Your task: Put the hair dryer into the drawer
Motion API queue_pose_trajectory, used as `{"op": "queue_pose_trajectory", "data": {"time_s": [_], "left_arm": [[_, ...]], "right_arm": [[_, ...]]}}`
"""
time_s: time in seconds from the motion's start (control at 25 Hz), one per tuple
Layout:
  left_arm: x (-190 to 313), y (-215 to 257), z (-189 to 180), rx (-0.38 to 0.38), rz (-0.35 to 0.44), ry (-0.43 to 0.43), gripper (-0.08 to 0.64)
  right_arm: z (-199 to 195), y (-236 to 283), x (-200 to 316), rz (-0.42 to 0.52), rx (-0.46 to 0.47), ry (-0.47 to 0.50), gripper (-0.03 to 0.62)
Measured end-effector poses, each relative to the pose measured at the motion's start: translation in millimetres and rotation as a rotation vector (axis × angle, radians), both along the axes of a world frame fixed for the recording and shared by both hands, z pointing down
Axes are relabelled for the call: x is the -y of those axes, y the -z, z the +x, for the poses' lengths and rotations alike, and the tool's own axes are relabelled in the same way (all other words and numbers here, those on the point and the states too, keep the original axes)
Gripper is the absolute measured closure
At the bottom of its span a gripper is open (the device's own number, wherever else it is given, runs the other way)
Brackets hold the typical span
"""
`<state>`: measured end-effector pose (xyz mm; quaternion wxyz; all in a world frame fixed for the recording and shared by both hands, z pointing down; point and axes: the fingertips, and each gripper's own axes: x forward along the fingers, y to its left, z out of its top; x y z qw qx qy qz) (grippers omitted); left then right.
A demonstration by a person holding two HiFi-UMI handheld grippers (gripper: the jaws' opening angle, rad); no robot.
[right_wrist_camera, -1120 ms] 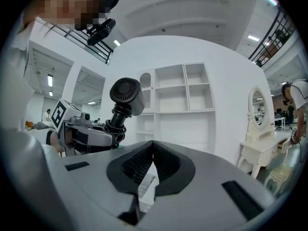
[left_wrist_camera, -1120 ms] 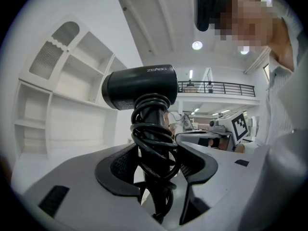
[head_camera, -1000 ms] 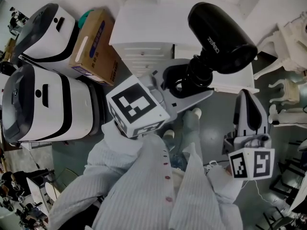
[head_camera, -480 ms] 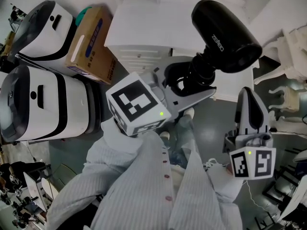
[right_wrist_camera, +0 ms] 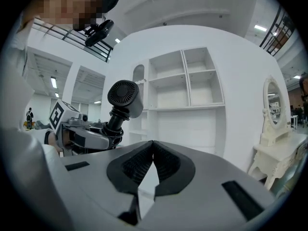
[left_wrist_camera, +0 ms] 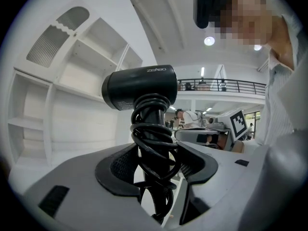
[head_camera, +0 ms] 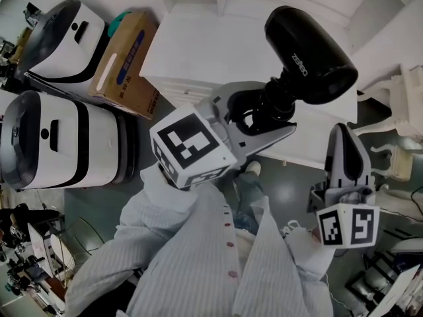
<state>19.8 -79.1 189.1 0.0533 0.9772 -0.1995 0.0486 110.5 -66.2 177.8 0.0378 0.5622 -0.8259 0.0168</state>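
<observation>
The white dresser [head_camera: 198,51] fills the head view's 12 o'clock. At 1 o'clock, over the dresser's right edge, the black hair dryer [head_camera: 307,51] stands upright, with the left gripper [head_camera: 261,117] clamped on its cord-wrapped handle. At 4 o'clock the right gripper [head_camera: 345,137] is empty, its jaws closed together.

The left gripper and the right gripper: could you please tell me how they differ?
The grey left gripper clamps the black hair dryer by its cord-wrapped handle; the grey right gripper holds nothing. The left gripper's jaws stand apart around it; the right gripper's meet. Both carry marker cubes.
</observation>
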Motion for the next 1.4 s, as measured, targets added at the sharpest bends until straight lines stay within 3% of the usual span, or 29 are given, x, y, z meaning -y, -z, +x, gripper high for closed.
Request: {"op": "queue_pose_trajectory", "data": {"time_s": [0.64, 1.4], "left_arm": [[72, -3, 46, -0.022, -0.001, 0.082, 0.311], [105, -19, 46, 0.091, -0.013, 0.042, 0.311]], "right_arm": [[47, -4, 82, -0.010, -0.031, 0.095, 0.581], [56, -3, 130, -0.013, 0.008, 0.059, 0.581]]}}
